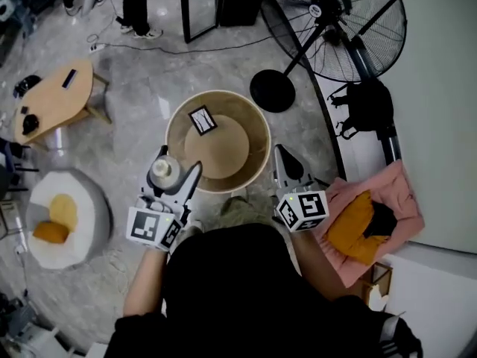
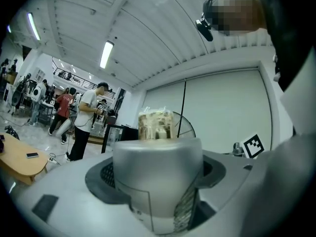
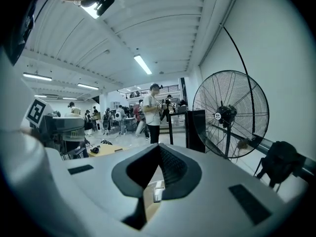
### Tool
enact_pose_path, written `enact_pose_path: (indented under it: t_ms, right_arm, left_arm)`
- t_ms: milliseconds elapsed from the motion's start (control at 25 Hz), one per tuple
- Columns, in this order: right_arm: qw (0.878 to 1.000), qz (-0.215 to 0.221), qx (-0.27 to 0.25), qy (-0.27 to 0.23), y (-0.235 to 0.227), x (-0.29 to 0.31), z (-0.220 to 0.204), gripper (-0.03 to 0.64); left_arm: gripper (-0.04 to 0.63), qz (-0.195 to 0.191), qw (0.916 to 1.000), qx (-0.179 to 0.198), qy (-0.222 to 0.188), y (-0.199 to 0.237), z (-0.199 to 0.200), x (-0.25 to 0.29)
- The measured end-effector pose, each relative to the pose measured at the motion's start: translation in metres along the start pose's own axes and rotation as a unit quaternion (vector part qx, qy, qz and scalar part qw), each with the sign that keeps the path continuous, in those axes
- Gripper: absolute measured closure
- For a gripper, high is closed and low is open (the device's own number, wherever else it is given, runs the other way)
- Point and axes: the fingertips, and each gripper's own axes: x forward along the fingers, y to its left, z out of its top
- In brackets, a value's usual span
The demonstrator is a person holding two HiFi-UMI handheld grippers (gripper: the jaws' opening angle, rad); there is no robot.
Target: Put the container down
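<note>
Container stands upright, pinched in my left gripper just beside the round beige table, probably where I'll set it. My right gripper is pressed together, empty, held clear.

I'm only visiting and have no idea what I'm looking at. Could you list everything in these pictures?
container: one, grey, clamped in the left gripper
round table: one, beige, centre
marker card: one, black and white, on the round table
low wooden table: one, tan, upper left
cushion: one, white, left floor, with yellow and orange items on it
fan: one, black, upper right
bag: one, black, below the fan
pink cloth: one, right, under a mustard item
bystanders: several, background
left gripper: shut on the container
right gripper: shut, empty, by the round table's right edge
</note>
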Motion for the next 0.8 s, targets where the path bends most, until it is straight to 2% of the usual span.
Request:
enact_pose_path:
  t_ms: [120,400,600,800]
  right_arm:
    - [1.000,0.019,-0.001,0.011,-0.020,0.020,0.002,0.595]
    - [0.996,0.081,-0.015,0.029,-0.005,0.043,-0.021,0.595]
    - [0.992,0.113,-0.029,0.052,-0.022,0.077,-0.048,0.595]
    - [0.994,0.086,-0.037,0.061,-0.054,0.107,-0.074,0.595]
  left_arm:
    - [0.241,0.019,0.9998,0.004,0.004,0.002,-0.003,0.024]
    - [0.241,0.052,0.9986,0.005,-0.001,0.006,-0.017,0.030]
    - [0.241,0.096,0.9952,-0.018,0.008,0.026,-0.053,0.051]
    - [0.241,0.057,0.9967,-0.033,0.046,0.028,-0.106,0.085]
